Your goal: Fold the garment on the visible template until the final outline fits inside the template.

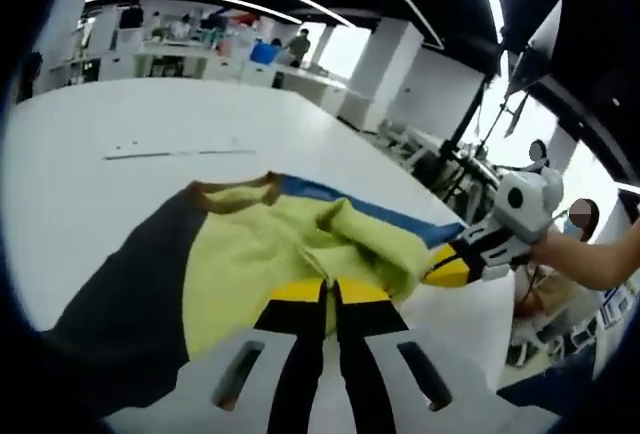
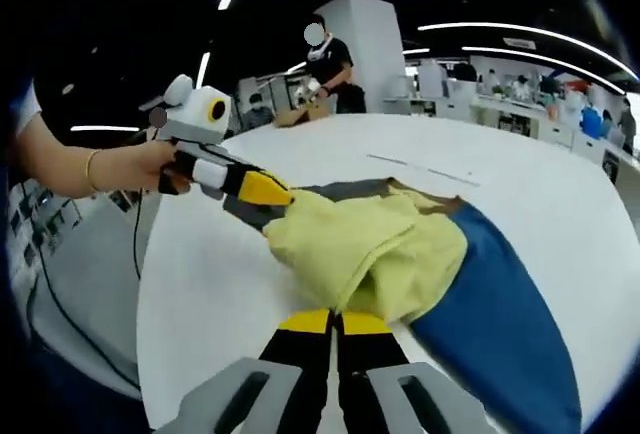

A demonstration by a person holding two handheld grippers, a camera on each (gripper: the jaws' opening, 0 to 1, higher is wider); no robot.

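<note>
Yellow garment [image 1: 300,254] with blue and dark panels bunched mid-table [image 1: 120,124]. Left gripper [image 1: 330,289] clamped on garment. Right gripper [image 2: 335,319] clamped on its near edge too.

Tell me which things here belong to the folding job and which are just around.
In the job: yellow, blue and grey garment, left tool, right tool, both shut on the garment; white table.

Just around: cluttered desks, black stand, bystander.
</note>
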